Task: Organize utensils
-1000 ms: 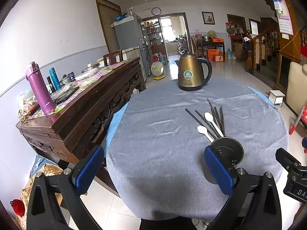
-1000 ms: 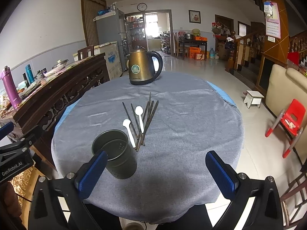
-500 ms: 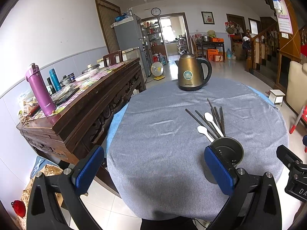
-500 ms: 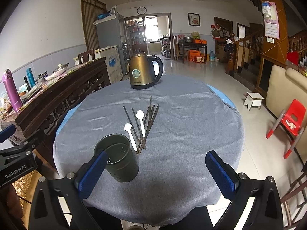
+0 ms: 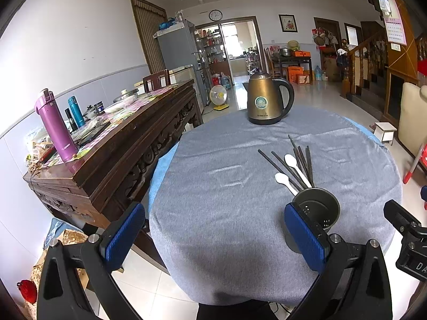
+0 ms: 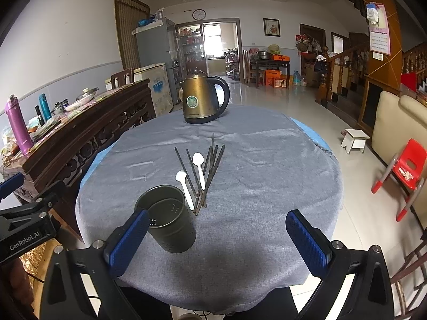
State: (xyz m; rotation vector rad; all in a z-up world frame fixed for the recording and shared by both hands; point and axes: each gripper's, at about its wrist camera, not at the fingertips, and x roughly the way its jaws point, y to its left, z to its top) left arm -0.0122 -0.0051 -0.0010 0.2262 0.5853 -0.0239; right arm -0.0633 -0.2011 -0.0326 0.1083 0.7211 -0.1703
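Note:
A dark metal utensil holder (image 6: 168, 221) stands upright near the front of the round table, empty inside. Just behind it lie several dark chopsticks (image 6: 210, 168) and two white spoons (image 6: 199, 165) (image 6: 184, 186) on the grey cloth. My right gripper (image 6: 217, 242) is open, low over the table's near edge, with its left pad beside the holder. My left gripper (image 5: 213, 236) is open too, hovering at the table's left front; the utensil holder (image 5: 317, 213) sits behind its right pad, with the chopsticks (image 5: 299, 160) and spoons (image 5: 293, 164) beyond.
A bronze electric kettle (image 6: 200, 101) stands at the far side of the table (image 6: 280, 186). A carved wooden sideboard (image 5: 112, 144) with a purple flask (image 5: 53, 125) lines the left. A red child's chair (image 6: 403, 170) and white stool (image 6: 355, 138) stand on the floor at right.
Both grippers have risen and eased slightly forward; the table contents appear a little lower in view. Nothing was taken hold of or moved.

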